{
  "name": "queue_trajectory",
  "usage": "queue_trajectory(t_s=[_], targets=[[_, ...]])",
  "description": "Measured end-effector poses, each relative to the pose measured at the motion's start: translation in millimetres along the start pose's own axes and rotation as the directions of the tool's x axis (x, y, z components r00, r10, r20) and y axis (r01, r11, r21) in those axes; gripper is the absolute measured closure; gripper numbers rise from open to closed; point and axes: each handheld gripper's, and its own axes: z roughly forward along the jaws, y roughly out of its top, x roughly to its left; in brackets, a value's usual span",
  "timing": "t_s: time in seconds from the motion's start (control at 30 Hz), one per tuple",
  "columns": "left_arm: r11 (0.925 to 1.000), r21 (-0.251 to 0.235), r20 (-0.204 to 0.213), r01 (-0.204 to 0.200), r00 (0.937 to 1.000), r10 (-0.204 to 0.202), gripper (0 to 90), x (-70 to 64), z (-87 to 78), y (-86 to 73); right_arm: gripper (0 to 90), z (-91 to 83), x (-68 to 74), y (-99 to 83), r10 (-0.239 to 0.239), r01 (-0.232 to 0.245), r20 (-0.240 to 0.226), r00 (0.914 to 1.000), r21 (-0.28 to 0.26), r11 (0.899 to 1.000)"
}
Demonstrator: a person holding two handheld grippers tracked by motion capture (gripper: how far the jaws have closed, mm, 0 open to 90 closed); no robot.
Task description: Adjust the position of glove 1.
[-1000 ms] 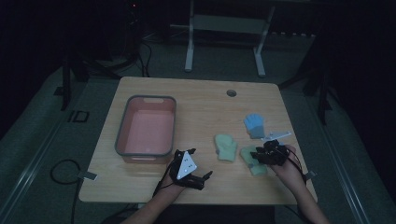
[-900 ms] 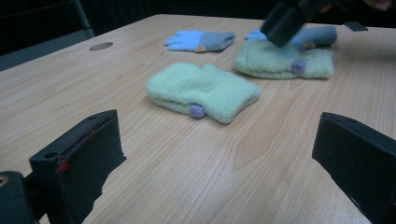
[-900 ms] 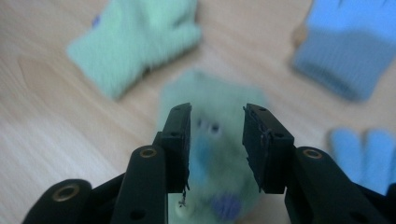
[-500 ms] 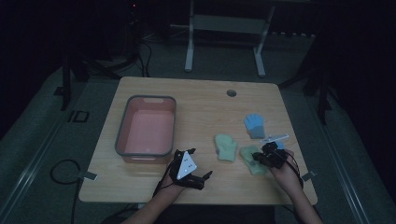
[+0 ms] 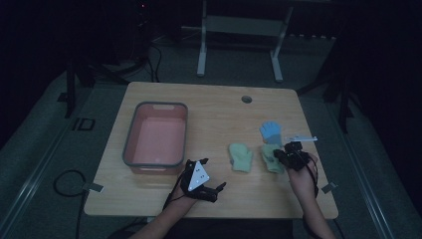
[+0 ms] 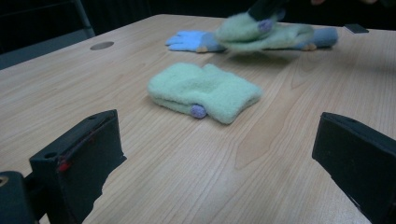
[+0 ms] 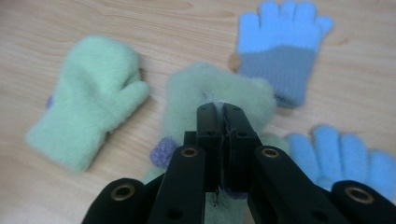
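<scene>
Right gripper (image 7: 223, 112) jaws pinched on a green mitten (image 7: 219, 93), lifting it just off the table (image 5: 214, 104) beside the blue gloves (image 7: 280, 51). Left gripper (image 6: 219, 158) idle, jaws wide apart. Mitten looks light, soft, floppy; it will sag, so grip thick cuff fabric.

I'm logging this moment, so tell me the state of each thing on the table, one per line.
Right gripper: shut on the green mitten it holds.
Held green mitten: pinched, lifted off the table.
Other green mitten: lying flat, untouched.
Blue gloves: lying flat, fingers spread.
Left gripper: open, holding nothing, low over the table.
Pink bin: upright, nothing inside.
</scene>
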Motion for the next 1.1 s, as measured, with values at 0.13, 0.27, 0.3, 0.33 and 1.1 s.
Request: queue_trajectory(t_s=[0.13,0.27,0.3,0.33,1.1], targets=[[1.0,0.001,0.002,-0.003,1.0,0.003,1.9,-0.1,0.1,0.1,86.6,15.6,0.5,-7.2,0.019,-0.019,0.0,0.9998,0.026,0.999],[1.0,0.0,0.003,-0.002,1.0,0.002,1.9,0.0,0.0,0.0,84.8,26.7,-0.3,-13.3,0.026,-0.027,0.011,0.9996,0.047,0.999],[1.0,0.0,0.003,-0.003,1.0,0.003,1.9,0.0,0.0,0.0,84.2,28.6,-0.8,-14.4,0.029,-0.029,0.015,0.9995,0.054,0.998],[1.0,0.001,0.004,-0.005,1.0,0.005,1.9,-0.1,0.0,0.0,83.1,30.0,-1.3,-15.4,0.028,-0.029,0.014,0.9995,0.057,0.998],[1.0,0.006,0.003,-0.006,1.0,0.006,1.9,-0.4,0.6,0.3,61.2,16.7,-12.2,-3.5,-0.235,0.243,-0.102,0.9666,0.066,0.968]])
